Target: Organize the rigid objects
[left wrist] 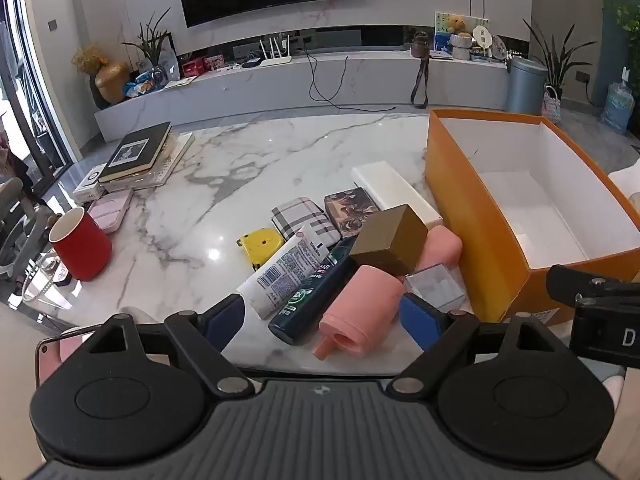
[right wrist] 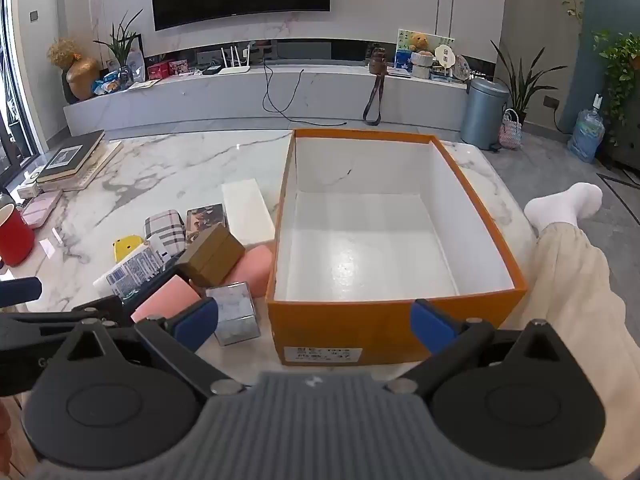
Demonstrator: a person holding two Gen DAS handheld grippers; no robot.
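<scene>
Both grippers released, nothing between pads: left gripper [left wrist: 320, 320] over the pile, right gripper [right wrist: 314, 322] before the empty orange cardboard box [right wrist: 482, 296]. Clutter lies heaped on the marble worktop [left wrist: 240, 160], left of box. Risk: gold cube box [left wrist: 390, 240] perches atop pink cylindrical bottles [left wrist: 362, 312]; pulling one likely topples it or rolls the dark bottle [left wrist: 312, 300].

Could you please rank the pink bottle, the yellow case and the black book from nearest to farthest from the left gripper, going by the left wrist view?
From the left gripper:
1. Pink bottle, lying between the open fingers.
2. Yellow case, mid-table, slightly left.
3. Black book, on the stack at the far left.
</scene>
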